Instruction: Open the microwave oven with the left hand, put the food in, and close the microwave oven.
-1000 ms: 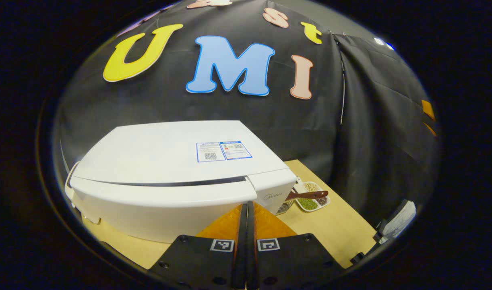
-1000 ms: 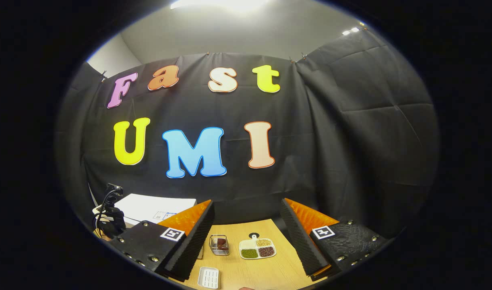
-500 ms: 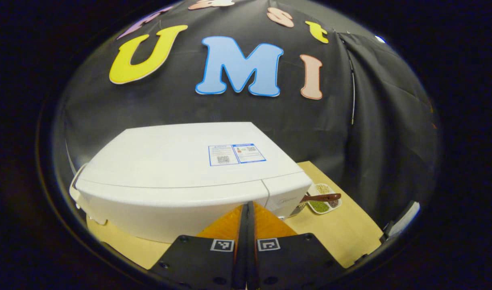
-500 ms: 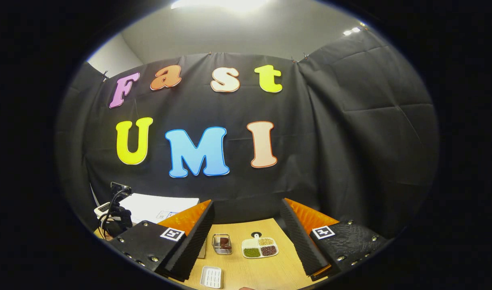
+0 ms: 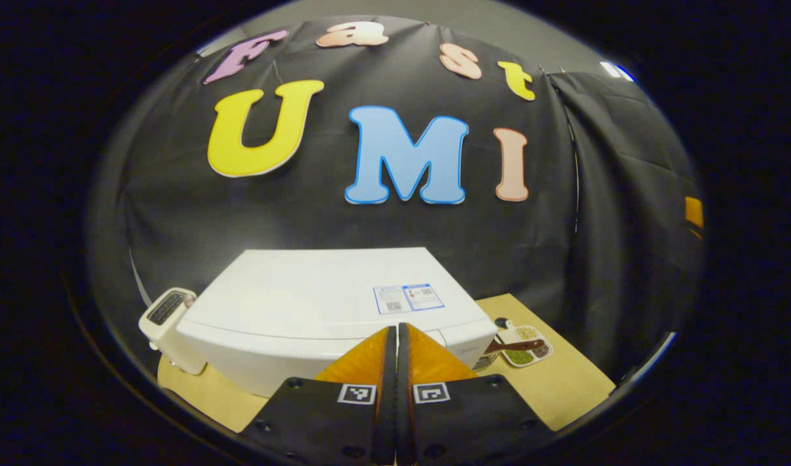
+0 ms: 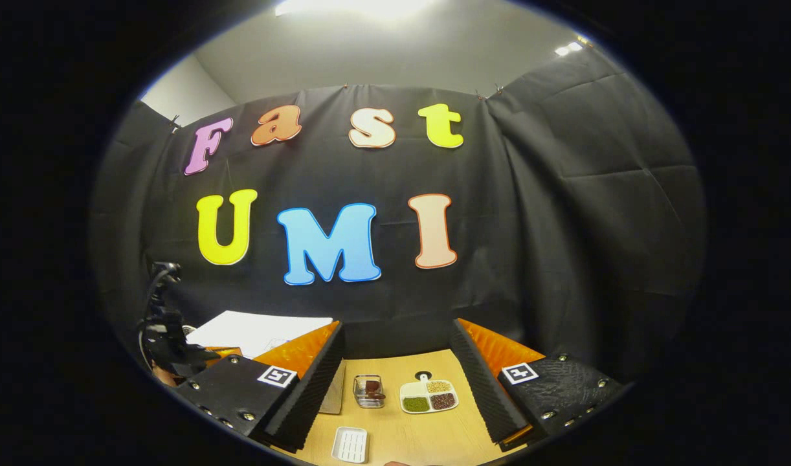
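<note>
The white microwave oven (image 5: 318, 304) stands on the wooden table (image 5: 564, 382) with its door closed; nothing of its inside shows. My left gripper (image 5: 395, 331) hangs just in front of and above its front edge, shut, with nothing between the fingers. In the right gripper view the oven's top (image 6: 259, 329) lies at the lower left. My right gripper (image 6: 397, 327) is open and empty, held above the table and pointing at the back wall.
A white divided dish of beans (image 5: 525, 346) (image 6: 428, 396) lies right of the oven, with a wooden spoon (image 5: 509, 344) across it. A small wire basket (image 6: 368, 391) and a white ribbed tray (image 6: 350, 444) sit nearby. A white toaster-like box (image 5: 166, 327) stands left of the oven.
The dark slit along the oven door a second ago has closed. My left gripper has drawn back and up from the oven, still shut. The right gripper has barely drifted.
</note>
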### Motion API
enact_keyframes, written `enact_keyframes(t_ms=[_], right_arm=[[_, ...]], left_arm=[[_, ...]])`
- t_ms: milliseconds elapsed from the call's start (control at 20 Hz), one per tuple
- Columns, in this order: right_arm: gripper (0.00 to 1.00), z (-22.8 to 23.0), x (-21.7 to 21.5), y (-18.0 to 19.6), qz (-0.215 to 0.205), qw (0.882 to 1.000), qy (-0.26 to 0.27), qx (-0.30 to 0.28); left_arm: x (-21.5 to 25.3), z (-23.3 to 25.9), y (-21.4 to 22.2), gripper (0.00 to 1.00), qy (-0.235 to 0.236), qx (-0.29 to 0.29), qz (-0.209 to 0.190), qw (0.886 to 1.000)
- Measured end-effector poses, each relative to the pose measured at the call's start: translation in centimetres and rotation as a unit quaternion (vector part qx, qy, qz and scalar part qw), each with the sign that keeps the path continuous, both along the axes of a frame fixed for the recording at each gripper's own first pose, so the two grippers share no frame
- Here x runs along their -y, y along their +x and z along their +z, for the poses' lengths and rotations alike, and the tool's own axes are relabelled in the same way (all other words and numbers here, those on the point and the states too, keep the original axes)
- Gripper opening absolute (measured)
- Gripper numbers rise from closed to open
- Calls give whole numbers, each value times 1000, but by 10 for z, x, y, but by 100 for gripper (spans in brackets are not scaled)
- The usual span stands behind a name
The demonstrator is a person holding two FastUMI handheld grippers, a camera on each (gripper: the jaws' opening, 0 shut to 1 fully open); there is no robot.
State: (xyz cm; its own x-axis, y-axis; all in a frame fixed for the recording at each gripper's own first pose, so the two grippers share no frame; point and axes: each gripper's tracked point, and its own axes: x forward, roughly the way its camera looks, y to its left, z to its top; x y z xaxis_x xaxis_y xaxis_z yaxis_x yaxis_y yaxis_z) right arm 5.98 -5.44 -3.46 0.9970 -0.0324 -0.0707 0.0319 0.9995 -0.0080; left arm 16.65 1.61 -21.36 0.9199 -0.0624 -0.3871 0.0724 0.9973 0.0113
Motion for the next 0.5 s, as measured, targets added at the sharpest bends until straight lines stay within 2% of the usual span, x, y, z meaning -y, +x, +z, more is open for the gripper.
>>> enact_keyframes(t_ms=[200,350,400,500], right_arm=[[99,23,-25,-2,22,1000,4,21],[99,45,-43,-6,32,999,7,31],[96,52,-49,-8,35,999,9,35],[99,64,-61,-13,40,998,10,44]], left_arm=[[-14,115,-32,5,10,97,10,995],[-34,185,-64,96,24,143,33,989],[-40,204,-75,93,31,157,43,986],[-48,234,-97,94,36,177,48,982]])
